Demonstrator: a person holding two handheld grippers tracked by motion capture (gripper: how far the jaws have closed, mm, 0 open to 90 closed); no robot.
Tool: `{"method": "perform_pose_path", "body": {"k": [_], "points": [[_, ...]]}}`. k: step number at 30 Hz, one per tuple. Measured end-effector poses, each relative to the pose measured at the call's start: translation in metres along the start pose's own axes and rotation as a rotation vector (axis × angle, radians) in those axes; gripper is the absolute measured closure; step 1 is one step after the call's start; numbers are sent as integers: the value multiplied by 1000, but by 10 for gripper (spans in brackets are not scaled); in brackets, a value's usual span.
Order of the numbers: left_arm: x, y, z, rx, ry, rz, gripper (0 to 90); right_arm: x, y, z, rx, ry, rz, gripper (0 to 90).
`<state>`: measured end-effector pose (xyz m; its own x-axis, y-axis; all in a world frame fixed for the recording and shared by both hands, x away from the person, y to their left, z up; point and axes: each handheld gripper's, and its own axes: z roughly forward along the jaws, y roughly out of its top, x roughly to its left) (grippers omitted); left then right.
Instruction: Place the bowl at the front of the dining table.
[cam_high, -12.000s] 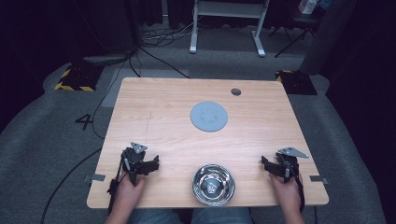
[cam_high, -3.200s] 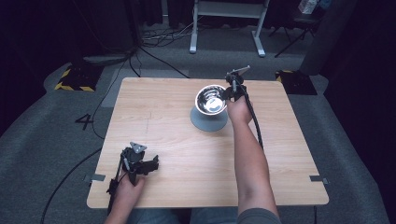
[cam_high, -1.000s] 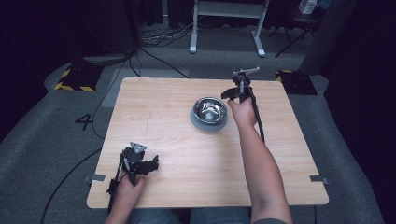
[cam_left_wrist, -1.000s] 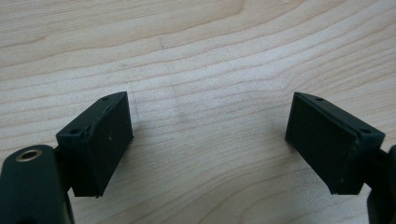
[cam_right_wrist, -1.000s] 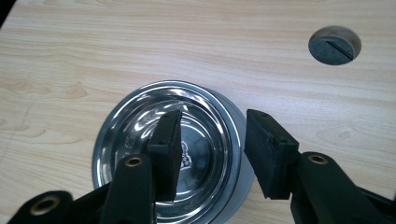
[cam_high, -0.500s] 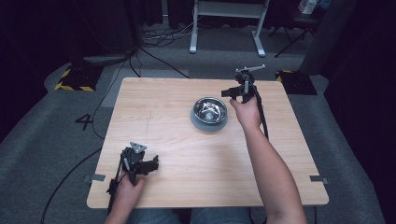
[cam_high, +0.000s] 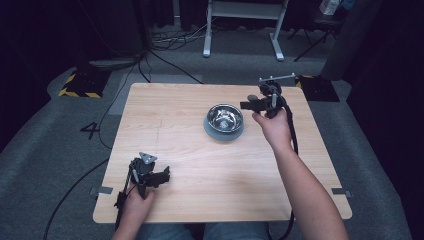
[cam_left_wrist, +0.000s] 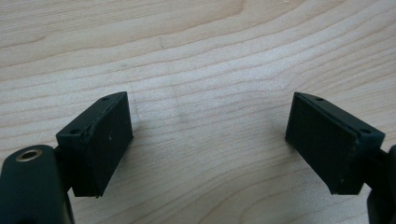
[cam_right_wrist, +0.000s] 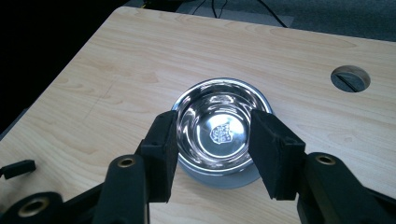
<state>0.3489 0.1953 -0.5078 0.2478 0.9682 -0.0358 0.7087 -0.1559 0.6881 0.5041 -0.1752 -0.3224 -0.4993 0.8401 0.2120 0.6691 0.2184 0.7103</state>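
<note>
A shiny steel bowl (cam_high: 224, 116) (cam_right_wrist: 219, 126) stands upright on a flat grey disc (cam_high: 215, 134) (cam_right_wrist: 219, 179) at the far middle of the wooden table (cam_high: 210, 170). My right gripper (cam_high: 246, 105) (cam_right_wrist: 214, 116) hovers just right of the bowl, raised off the table and aimed at it. It is open and its jaws have just opened a little further, with nothing between them. Down at the front left, my left gripper (cam_high: 162, 176) (cam_left_wrist: 208, 116) rests on the table, open over bare wood.
A round cable hole (cam_right_wrist: 350, 78) is cut in the tabletop beyond the bowl. Cables trail from both grippers off the near edge. Dark floor with cables and a white stand (cam_high: 242, 27) lies beyond the table.
The bowl was carried from the near edge to the grey disc and let go. Over the last second the right gripper has pulled up and to the right, away from it. The left gripper stayed put.
</note>
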Motion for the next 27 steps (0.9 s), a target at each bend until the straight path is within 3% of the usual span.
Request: {"method": "perform_pose_path", "body": {"k": [9, 13, 27], "points": [[0, 0, 0, 0, -1, 0, 148, 9, -21, -15, 10, 7, -60, 499], [0, 0, 0, 1, 0, 0, 148, 13, -34, -23, 43, 0, -99, 461], [0, 0, 0, -1, -1, 2, 148, 17, -70, -39, 102, 37, -140, 350]]}}
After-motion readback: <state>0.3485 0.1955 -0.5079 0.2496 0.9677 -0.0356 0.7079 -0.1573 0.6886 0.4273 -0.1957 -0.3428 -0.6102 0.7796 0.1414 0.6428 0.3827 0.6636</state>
